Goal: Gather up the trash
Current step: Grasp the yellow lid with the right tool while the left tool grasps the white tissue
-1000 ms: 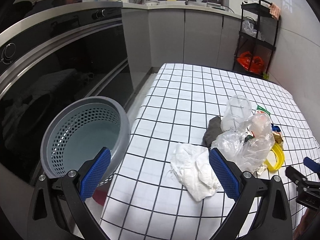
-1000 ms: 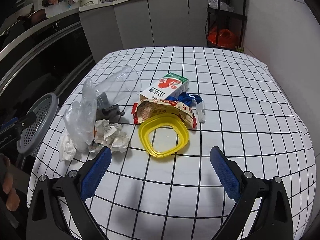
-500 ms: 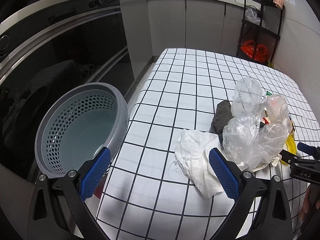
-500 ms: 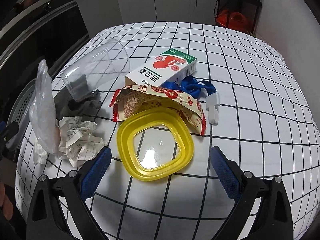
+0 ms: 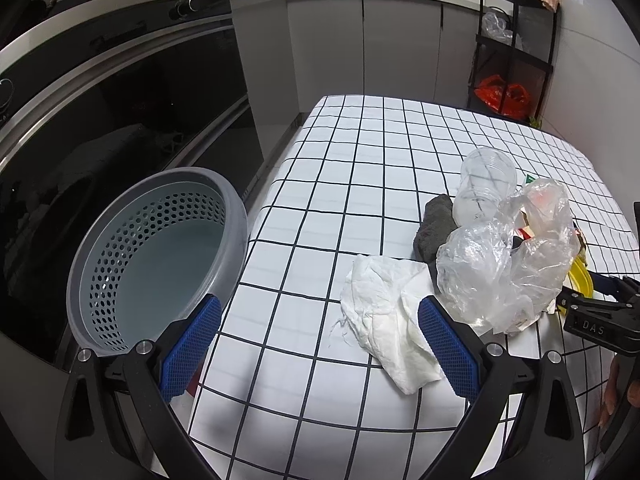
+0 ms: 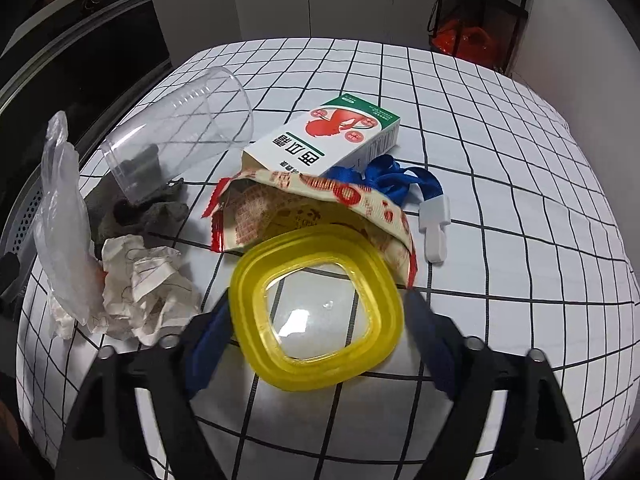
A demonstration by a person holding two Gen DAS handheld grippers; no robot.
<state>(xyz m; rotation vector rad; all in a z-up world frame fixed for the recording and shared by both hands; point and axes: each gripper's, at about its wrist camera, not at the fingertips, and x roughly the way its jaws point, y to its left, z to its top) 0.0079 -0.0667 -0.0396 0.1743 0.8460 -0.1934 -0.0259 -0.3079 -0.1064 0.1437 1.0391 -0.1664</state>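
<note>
Checked tablecloth (image 5: 360,168); black oven (image 5: 120,92); black shelf rack (image 5: 516,40); grey cabinets (image 5: 324,40).

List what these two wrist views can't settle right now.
- Right hand-held gripper, right wrist view: fingers motion-blurred, the yellow plastic lid covers their tips; contact unclear.
- Yellow plastic lid, left wrist view: mostly hidden by the crumpled clear plastic bag.
- Grey perforated basket, left wrist view: near wall hides part of its floor.
- Green-and-white carton, right wrist view: small print too small.

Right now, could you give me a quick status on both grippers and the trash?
Left gripper open over white tissue. Right gripper open around yellow lid, not closed. Snack wrapper touches lid. Bin empty.
</note>
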